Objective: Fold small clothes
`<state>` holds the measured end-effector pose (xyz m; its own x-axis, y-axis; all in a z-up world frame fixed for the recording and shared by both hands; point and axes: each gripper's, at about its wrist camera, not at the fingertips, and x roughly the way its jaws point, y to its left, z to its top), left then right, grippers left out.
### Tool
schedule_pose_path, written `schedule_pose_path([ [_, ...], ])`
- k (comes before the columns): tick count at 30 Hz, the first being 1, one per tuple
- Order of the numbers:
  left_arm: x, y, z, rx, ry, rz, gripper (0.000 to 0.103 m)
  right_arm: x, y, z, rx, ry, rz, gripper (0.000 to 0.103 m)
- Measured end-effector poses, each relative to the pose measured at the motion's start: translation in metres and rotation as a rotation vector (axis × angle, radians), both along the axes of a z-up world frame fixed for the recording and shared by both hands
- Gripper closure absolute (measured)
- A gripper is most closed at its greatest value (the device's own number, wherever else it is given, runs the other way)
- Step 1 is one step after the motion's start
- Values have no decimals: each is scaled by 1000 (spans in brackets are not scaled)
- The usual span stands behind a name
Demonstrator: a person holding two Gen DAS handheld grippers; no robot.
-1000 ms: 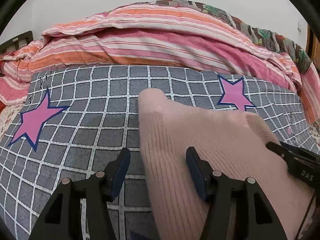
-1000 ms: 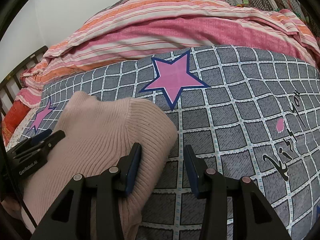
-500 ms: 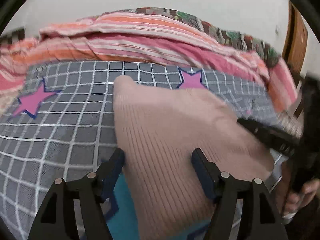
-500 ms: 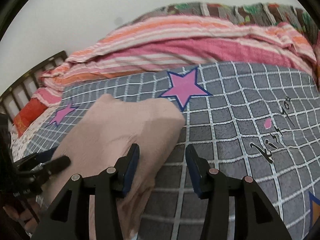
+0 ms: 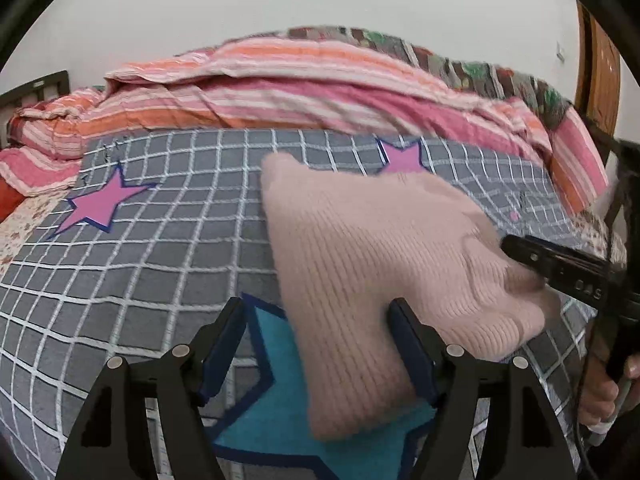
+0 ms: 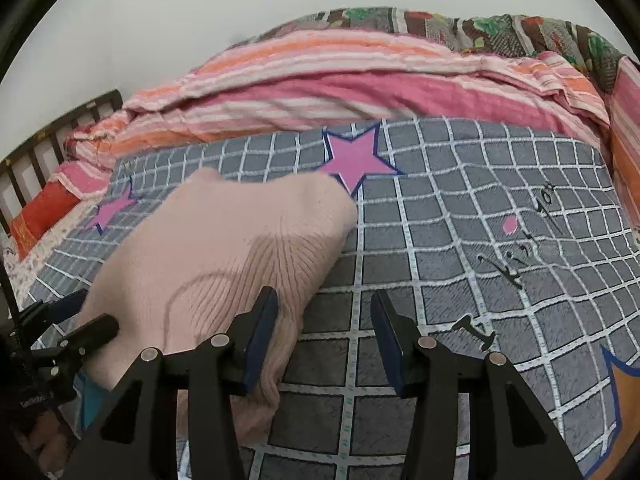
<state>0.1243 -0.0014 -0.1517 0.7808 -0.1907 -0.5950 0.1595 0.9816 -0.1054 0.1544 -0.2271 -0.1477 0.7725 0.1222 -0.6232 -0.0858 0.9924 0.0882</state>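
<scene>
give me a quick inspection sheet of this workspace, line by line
surface: bed with grey checked sheet, printed with pink stars, one teal star and black script.
job's things: pink ribbed knit garment, folded into a compact bundle, lying on the sheet.
clutter: nothing seen on the sheet besides the garment.
grippers: left gripper jaws opening, astride the garment's near end, pads not pressing it; right gripper open, its left finger beside the garment's edge, only sheet between the jaws.
cables: thin dark cable by the hand at the right edge of the left view.
surroundings: striped pink and orange quilt heaped at the back, patterned blanket behind it, white wall, dark slatted bed frame.
</scene>
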Motion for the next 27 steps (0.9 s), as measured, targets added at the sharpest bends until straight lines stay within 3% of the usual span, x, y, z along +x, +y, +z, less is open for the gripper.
schedule_pose_path([
  [4,9,8,3,-23,7,32,31,-4,2,10,52,-34,27,56],
  [10,18,9,3,-42,2,56,29,2,17,-11,-16,11,8,52],
  [16,25,11,9,-63,-36,106,29,5,13,-17,-7,32,-16,51],
  [20,39,14,3,-91,15,108,29,3,16,-15,-27,19,-14,51],
  [27,38,8,-6,-53,24,105,28,1,14,-3,-12,-34,8,48],
])
